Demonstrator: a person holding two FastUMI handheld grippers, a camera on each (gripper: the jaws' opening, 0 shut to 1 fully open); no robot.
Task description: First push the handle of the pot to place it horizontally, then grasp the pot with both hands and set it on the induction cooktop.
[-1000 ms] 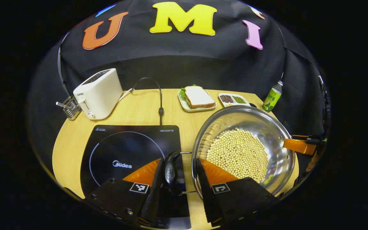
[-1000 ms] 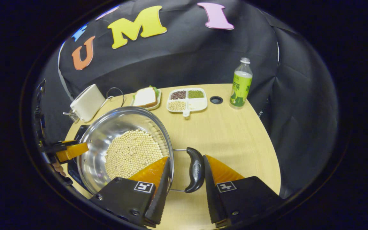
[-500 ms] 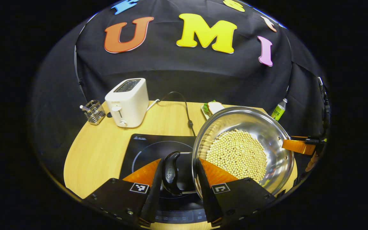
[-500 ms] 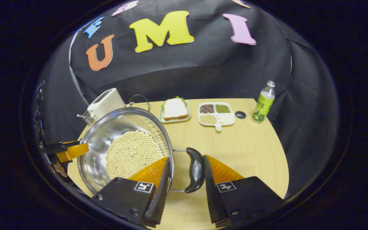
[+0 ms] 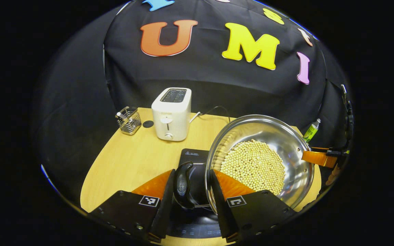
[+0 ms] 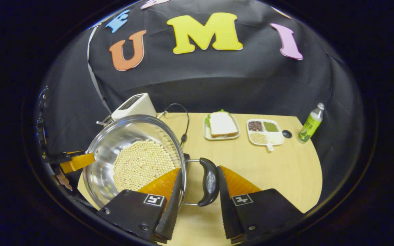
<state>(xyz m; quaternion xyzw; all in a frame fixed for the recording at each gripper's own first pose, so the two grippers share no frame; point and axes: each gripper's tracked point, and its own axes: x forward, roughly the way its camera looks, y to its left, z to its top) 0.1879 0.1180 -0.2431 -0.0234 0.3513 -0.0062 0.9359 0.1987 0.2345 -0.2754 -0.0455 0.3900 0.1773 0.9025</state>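
A steel pot (image 5: 262,157) holding pale beans hangs between both grippers, clear of the table. My left gripper (image 5: 193,171) is shut on the pot's black left handle (image 5: 182,184). Under that handle lies the black induction cooktop (image 5: 195,156), partly hidden by the pot and my fingers. In the right gripper view the pot (image 6: 135,153) sits at left, and my right gripper (image 6: 198,169) is shut on its black right handle (image 6: 209,181). Each view shows the other gripper at the pot's far rim: the right gripper (image 5: 320,158) and the left gripper (image 6: 75,161), beside a hand (image 6: 62,179).
On the wooden table (image 5: 132,164), a white toaster (image 5: 171,114) and a wire basket (image 5: 128,119) stand at the back left. A sandwich plate (image 6: 221,126), a divided dish (image 6: 264,131) and a green bottle (image 6: 310,123) line the back right. A black cable (image 6: 183,126) runs behind the pot.
Both grippers have carried the pot to the left, and both views have swung that way. The cooktop now lies under the pot's left side. The grip on both handles is unchanged.
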